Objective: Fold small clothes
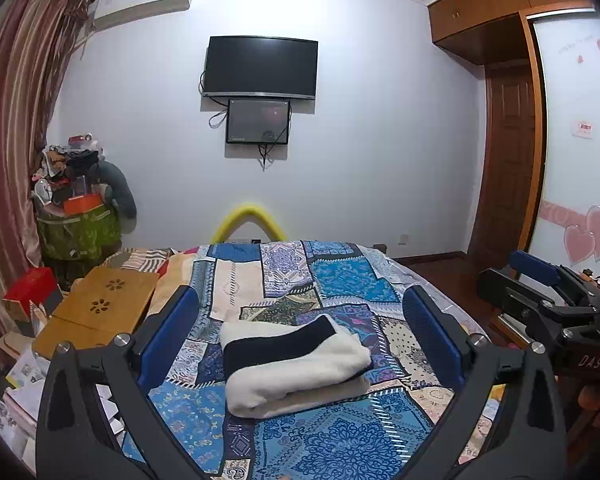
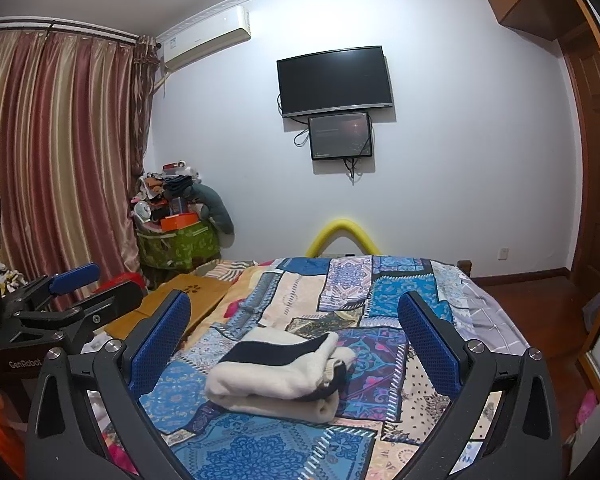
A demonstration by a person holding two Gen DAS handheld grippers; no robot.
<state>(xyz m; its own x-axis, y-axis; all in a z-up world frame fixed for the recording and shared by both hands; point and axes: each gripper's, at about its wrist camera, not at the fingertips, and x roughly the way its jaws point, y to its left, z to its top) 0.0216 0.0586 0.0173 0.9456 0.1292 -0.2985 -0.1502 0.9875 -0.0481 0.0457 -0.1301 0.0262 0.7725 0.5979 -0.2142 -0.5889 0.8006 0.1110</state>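
A small white garment with a black band lies folded in a thick bundle on the patchwork bedspread. It also shows in the right wrist view, where the bedspread fills the middle. My left gripper is open and empty, held above and short of the bundle, its blue pads wide apart. My right gripper is open and empty too, hovering on the bundle's right. The right gripper shows in the left view, and the left gripper shows in the right view.
A wooden lap table lies on the bed's left side, with papers and a red box beside it. A pile of clutter stands in the corner by the curtain. A wardrobe stands on the right.
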